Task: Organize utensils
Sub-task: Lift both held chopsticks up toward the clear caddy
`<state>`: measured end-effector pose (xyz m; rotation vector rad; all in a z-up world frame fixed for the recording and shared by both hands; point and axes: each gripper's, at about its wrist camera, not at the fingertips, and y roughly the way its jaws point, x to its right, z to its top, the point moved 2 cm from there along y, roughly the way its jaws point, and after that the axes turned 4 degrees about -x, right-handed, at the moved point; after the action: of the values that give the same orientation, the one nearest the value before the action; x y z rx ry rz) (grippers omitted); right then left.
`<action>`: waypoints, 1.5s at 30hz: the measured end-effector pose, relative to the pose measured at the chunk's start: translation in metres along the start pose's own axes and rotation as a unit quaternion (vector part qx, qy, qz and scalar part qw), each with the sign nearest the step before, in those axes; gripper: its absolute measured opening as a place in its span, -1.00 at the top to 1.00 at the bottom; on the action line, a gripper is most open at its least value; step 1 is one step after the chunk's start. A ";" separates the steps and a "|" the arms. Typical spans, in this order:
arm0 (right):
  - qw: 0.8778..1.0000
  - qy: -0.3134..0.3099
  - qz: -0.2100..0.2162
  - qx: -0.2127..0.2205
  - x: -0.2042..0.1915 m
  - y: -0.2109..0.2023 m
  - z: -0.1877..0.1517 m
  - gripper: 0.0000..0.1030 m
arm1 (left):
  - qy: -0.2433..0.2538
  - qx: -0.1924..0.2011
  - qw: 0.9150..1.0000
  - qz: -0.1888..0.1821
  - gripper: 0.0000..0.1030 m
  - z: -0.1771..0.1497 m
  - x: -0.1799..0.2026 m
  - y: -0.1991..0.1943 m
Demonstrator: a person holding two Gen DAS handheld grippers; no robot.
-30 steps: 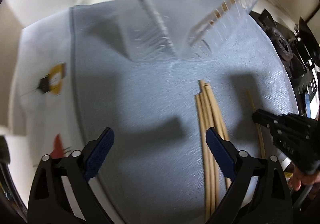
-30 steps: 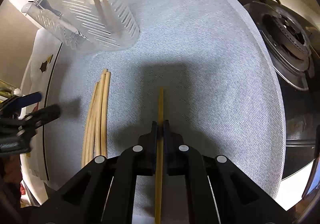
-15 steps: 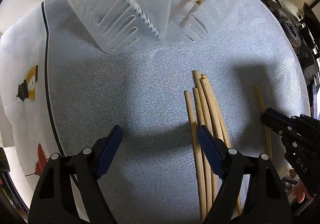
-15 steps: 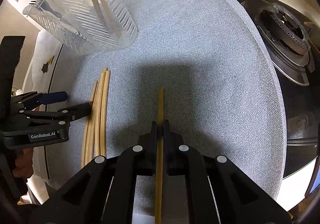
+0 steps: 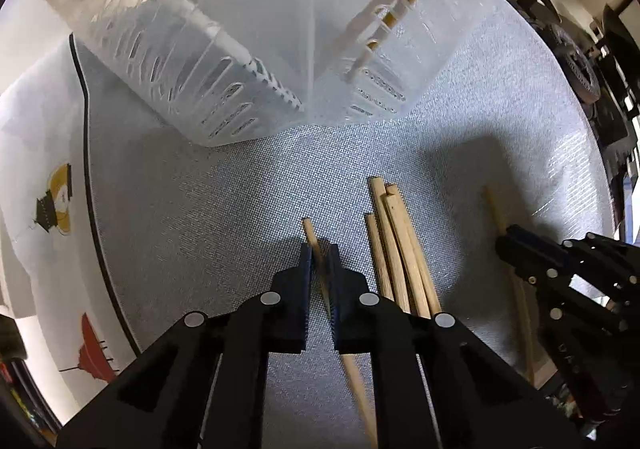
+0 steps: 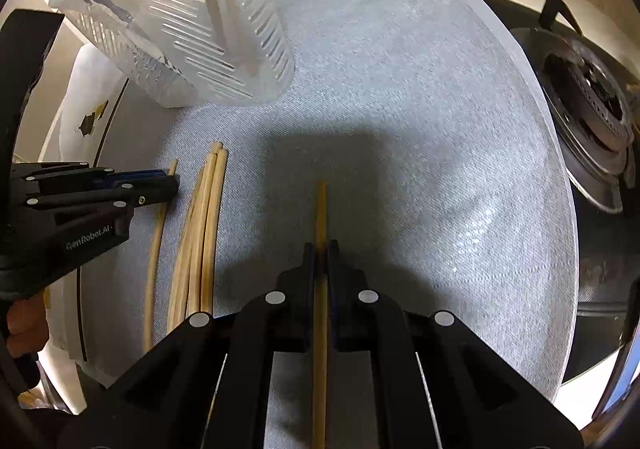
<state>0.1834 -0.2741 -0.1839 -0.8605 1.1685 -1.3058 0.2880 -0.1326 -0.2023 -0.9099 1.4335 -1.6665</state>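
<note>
Left wrist view shows the clear basket [image 5: 280, 61], the gray mat [image 5: 192, 217], then the left tongs [image 5: 319, 265] pinching one chopstick [image 5: 310, 233]. Only the right wrist view shows the stove burner [image 6: 588, 121] and the right tongs [image 6: 320, 261] pinching another chopstick [image 6: 321, 209].

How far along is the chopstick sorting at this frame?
Little looks finished: the clear slotted holder shows what may be one dark utensil. In hand: the left gripper and right gripper are each shut on a single chopstick. Left: the loose chopsticks on the grey mat.
</note>
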 end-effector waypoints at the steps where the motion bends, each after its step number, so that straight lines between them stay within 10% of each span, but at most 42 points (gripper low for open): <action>1: 1.000 0.003 0.005 -0.001 -0.001 0.000 0.001 0.88 | -0.006 -0.002 1.000 -0.004 0.88 0.000 -0.004 -0.001; 21: 0.990 -0.045 0.067 0.116 -0.025 -0.110 0.002 0.88 | -0.037 0.154 0.985 -0.069 0.90 -0.058 -0.038 -0.153; 45: 0.971 -0.092 0.083 0.207 -0.054 -0.188 0.009 0.88 | -0.047 0.271 0.960 -0.042 0.91 -0.083 -0.038 -0.248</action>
<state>0.1494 -0.2445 0.0069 -0.5514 0.7663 -1.2433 0.2113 -0.0366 0.0321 -0.7259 0.8112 -1.9139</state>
